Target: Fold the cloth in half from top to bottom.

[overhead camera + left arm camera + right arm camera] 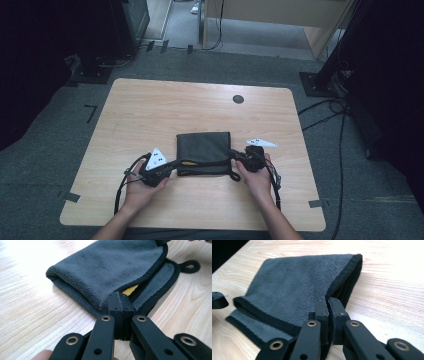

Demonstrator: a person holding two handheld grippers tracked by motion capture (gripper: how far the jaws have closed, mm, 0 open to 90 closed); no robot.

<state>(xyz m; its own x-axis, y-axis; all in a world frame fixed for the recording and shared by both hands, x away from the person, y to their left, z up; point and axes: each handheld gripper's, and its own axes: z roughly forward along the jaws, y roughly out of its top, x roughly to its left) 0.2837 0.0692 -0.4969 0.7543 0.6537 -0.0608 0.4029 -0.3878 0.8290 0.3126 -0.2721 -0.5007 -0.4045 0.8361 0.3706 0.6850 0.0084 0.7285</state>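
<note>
A dark grey towel (pixel 203 150) with a black hem lies folded on the wooden table (pixel 150 110), near its front middle. My left gripper (pixel 172 164) is shut on the towel's near left corner, and in the left gripper view its jaws (pixel 117 296) pinch the hem of the upper layer of the towel (pixel 110 267) beside a yellow tag (pixel 130 290). My right gripper (pixel 234 154) is shut on the near right corner; the right gripper view has its jaws (pixel 328 301) closed on the folded edge of the towel (pixel 294 287). A black hanging loop (pixel 190 266) sticks out by the right corner.
A round black grommet (pixel 238 99) sits in the table's far right part. Bare wood surrounds the towel. Off the table, cables (pixel 325 107) and black stands (pixel 320 80) are on the grey carpet. The table's front edge runs just behind my hands.
</note>
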